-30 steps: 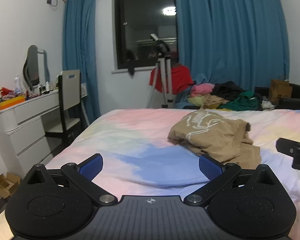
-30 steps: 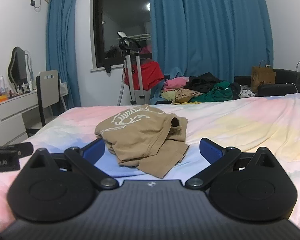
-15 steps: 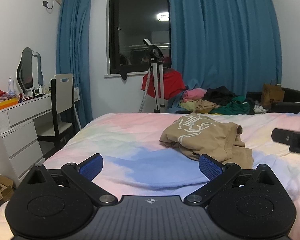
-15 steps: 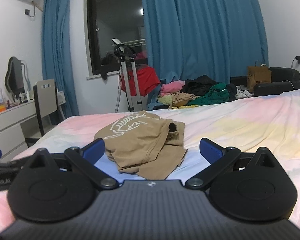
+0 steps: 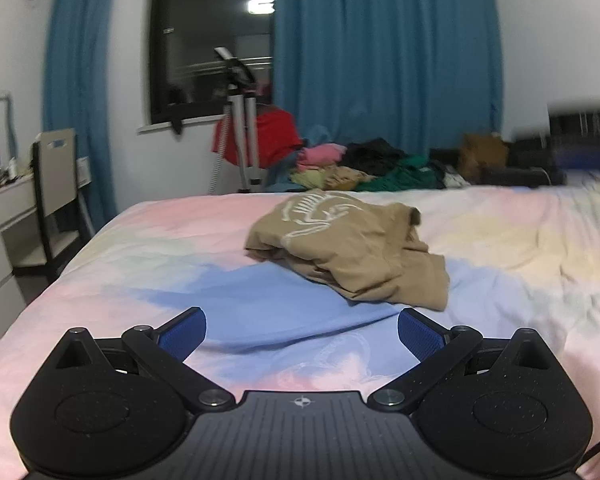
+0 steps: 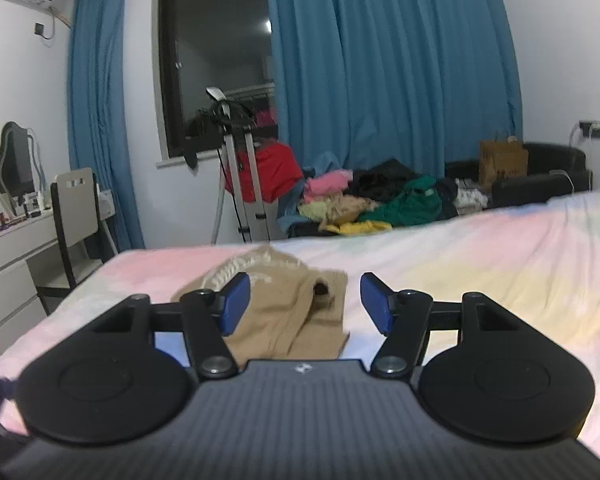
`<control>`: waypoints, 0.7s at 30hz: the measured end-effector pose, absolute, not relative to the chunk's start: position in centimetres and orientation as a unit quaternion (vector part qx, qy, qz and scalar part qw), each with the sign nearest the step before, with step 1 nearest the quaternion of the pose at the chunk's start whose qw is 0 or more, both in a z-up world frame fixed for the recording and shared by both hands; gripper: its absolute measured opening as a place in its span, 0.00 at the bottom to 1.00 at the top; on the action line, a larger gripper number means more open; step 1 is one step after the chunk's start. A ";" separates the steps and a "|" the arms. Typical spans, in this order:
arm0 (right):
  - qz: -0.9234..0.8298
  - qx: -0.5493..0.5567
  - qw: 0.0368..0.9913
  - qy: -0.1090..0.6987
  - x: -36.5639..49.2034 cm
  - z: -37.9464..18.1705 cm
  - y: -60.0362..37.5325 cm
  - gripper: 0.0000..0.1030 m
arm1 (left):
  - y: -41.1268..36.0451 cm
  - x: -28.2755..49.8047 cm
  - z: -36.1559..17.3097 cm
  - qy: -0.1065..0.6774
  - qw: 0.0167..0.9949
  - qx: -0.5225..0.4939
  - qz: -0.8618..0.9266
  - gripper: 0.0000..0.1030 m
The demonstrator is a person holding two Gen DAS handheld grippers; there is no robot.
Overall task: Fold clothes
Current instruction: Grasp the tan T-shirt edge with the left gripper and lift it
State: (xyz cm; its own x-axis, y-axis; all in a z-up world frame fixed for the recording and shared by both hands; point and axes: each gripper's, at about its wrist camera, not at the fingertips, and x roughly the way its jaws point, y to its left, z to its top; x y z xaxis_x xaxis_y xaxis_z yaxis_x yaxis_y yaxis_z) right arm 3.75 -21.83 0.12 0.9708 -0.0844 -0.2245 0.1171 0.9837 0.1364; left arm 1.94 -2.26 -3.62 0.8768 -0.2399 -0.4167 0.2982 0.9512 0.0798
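A crumpled tan shirt (image 5: 352, 248) with a white skeleton print lies on the pastel bedspread (image 5: 180, 248). My left gripper (image 5: 302, 336) is open and empty, low over the bed, a short way in front of the shirt's near edge. In the right wrist view the same tan shirt (image 6: 288, 316) sits right behind and between the fingers. My right gripper (image 6: 305, 302) is open, narrower than before, and holds nothing. A blurred dark shape at the right edge of the left wrist view may be the right gripper.
A heap of mixed clothes (image 6: 364, 200) lies beyond the bed's far edge by the blue curtains (image 6: 388, 60). A tripod (image 6: 240, 176) with a red cloth stands near the window. A chair (image 6: 76, 216) and white dresser (image 6: 8, 256) are at the left. A dark sofa (image 6: 540, 176) is at the right.
My right gripper has moved forward and lower toward the tan shirt, and its fingers have come closer together. My left gripper's view has swung to the right, so the shirt now sits more centred.
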 end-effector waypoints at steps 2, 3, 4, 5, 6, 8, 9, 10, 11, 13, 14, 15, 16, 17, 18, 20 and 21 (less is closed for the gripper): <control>-0.047 0.082 0.990 0.105 4.0 0.4 -22.5 0.89 | -3.4 3.1 -4.5 0.217 0.962 0.093 -0.138 0.98; -0.045 0.087 0.990 0.106 4.1 0.3 -22.9 0.87 | -4.0 3.7 -4.9 0.222 0.960 0.103 -0.136 0.96; -0.043 0.093 0.989 0.109 4.3 0.1 -23.2 0.87 | -4.5 4.2 -5.3 0.228 0.958 0.112 -0.134 0.96; -0.042 0.100 0.988 0.114 4.4 -0.2 -23.6 0.87 | -5.0 4.9 -5.7 0.232 0.956 0.122 -0.134 0.95; -0.040 0.107 0.986 0.120 4.6 -0.5 -23.9 0.87 | -5.6 5.6 -6.1 0.234 0.954 0.132 -0.136 0.94; -0.034 0.121 0.984 0.129 4.9 -1.1 -24.5 0.87 | -6.9 7.2 -6.6 0.232 0.951 0.154 -0.136 0.92; -0.032 0.127 0.983 0.132 5.0 -1.4 -24.8 0.87 | -7.7 8.2 -6.8 0.228 0.950 0.166 -0.138 0.91; -0.031 0.130 0.982 0.132 5.0 -1.7 -25.1 0.87 | -8.7 9.2 -6.9 0.222 0.948 0.179 -0.140 0.88; -0.032 0.131 0.982 0.132 5.2 -1.9 -25.3 0.87 | -9.6 10.2 -7.1 0.218 0.945 0.194 -0.145 0.87; -0.031 0.132 0.982 0.134 5.6 -2.5 -25.9 0.87 | -11.7 12.0 -7.7 0.208 0.939 0.226 -0.156 0.80; -0.032 0.134 0.981 0.136 5.8 -2.8 -26.2 0.87 | -12.8 13.2 -8.2 0.203 0.935 0.245 -0.158 0.79; -0.032 0.137 0.980 0.139 6.0 -3.2 -26.6 0.87 | -13.7 14.3 -8.8 0.205 0.930 0.258 -0.160 0.77; -0.034 0.141 0.979 0.142 6.3 -3.6 -26.9 0.87 | -14.4 15.3 -9.4 0.209 0.926 0.269 -0.162 0.72; -0.037 0.145 0.978 0.146 6.6 -3.9 -27.1 0.87 | -15.2 16.2 -10.2 0.217 0.920 0.282 -0.166 0.67; -0.040 0.150 0.976 0.150 6.8 -4.3 -27.4 0.87 | -15.9 17.0 -11.0 0.222 0.913 0.298 -0.167 0.55; -0.053 0.146 0.977 0.146 7.3 -4.9 -27.5 0.87 | -17.1 18.1 -12.4 0.217 0.905 0.327 -0.162 0.50; -0.053 0.143 0.978 0.142 7.6 -5.1 -27.4 0.87 | -17.3 18.4 -12.5 0.213 0.907 0.327 -0.161 0.45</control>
State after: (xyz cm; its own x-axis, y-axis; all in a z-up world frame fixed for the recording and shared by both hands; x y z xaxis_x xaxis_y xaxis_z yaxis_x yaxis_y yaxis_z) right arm 7.62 -27.41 -5.09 0.9538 -0.0633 -0.2938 0.1445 0.9537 0.2637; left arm 18.42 -17.34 -12.53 0.8574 -0.1530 -0.4913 0.4314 0.7341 0.5243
